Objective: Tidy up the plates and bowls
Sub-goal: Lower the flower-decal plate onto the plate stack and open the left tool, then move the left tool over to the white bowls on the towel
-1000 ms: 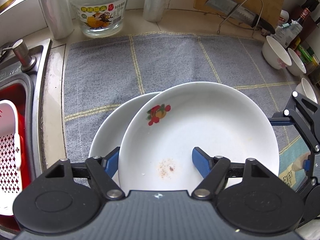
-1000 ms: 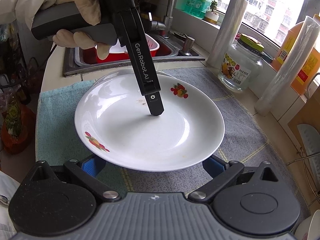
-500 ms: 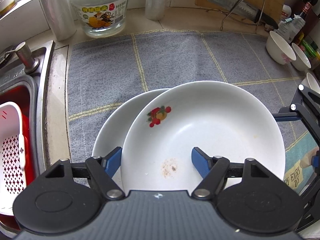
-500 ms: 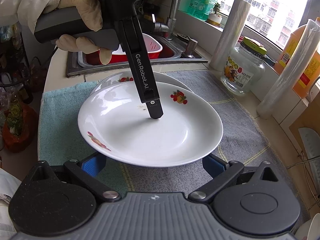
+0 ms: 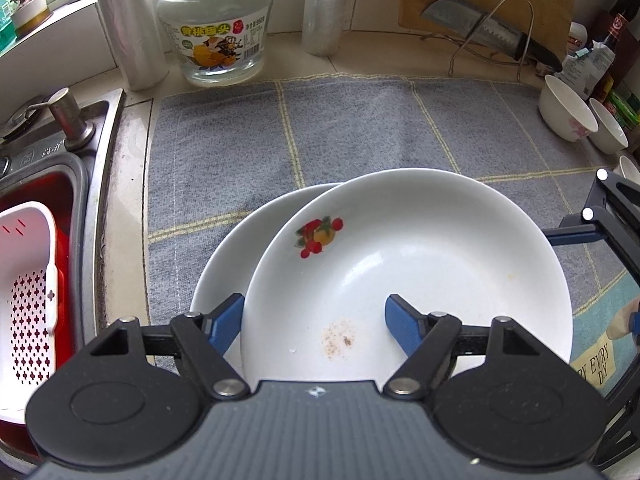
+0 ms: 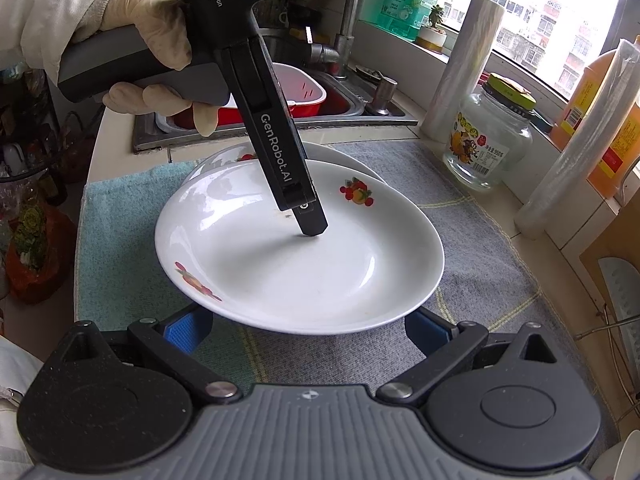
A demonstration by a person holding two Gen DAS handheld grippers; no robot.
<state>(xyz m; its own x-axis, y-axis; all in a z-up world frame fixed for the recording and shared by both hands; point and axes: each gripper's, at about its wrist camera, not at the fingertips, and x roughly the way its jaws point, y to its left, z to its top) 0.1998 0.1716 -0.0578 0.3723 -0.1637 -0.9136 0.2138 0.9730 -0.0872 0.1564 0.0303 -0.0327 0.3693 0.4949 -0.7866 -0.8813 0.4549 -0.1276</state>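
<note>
Two white plates with fruit prints lie overlapped on a grey checked cloth (image 5: 360,128). The upper plate (image 5: 420,260) (image 6: 300,280) sits tilted over the lower plate (image 5: 232,256) (image 6: 344,156). My left gripper (image 5: 314,324) straddles the upper plate's near-left rim, one finger inside the dish and one outside it. Its jaws are opening with the rim between them, and the inner finger (image 6: 308,220) rests on the plate's face. A gloved hand (image 6: 148,28) holds this gripper. My right gripper (image 6: 306,330) stands wide open just below the plate's other rim, which hides its fingertips.
Two small white bowls (image 5: 564,110) (image 5: 608,128) stand at the cloth's far right. A glass jar (image 5: 216,28), rolls of film (image 5: 128,20) and a knife on a wire rack (image 5: 492,36) line the back. A sink with a red-and-white colander (image 5: 28,280) is on the left.
The upper plate has tipped and slid a little, so the lower plate's far rim now shows behind it in the right wrist view. The right gripper has kept still.
</note>
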